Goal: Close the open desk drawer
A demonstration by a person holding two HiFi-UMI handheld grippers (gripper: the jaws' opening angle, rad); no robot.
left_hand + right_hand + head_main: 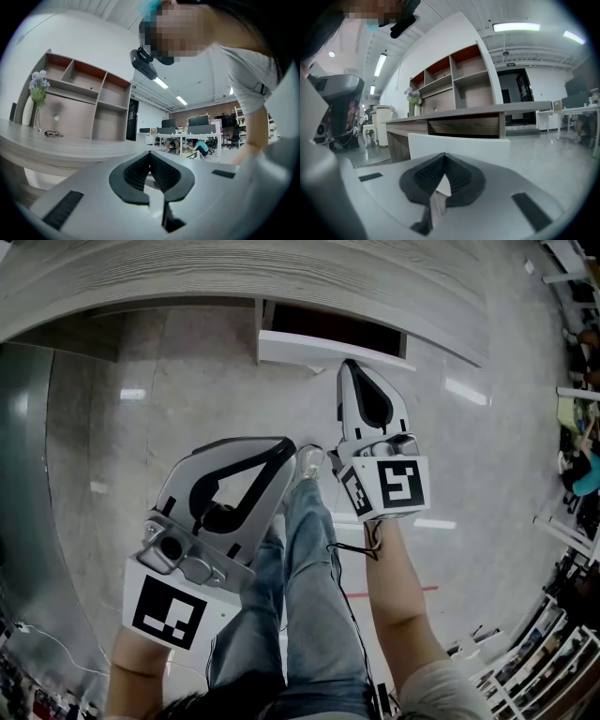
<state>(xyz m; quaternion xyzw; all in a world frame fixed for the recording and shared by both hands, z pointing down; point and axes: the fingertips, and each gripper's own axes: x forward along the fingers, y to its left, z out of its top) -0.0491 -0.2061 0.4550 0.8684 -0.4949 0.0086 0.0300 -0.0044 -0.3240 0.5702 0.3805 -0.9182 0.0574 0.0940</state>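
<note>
Right gripper point(349, 367), jaws together and empty, points at the open drawer point(319, 350) at 12 o'clock. Best push squarely mid-panel. Left gripper point(287, 446), likewise closed and empty, waits at 7 o'clock.

glossy floor point(187, 409) (strip lights point(515, 27) overhead)

Open floor point(187, 399) beside drawer front point(328, 350), desk top point(234, 277) overhanging above

We see a white drawer front point(319, 350), grey wood-grained worktop point(234, 277), glossy grey marbled floor point(141, 446), blue jeans point(319, 596).
</note>
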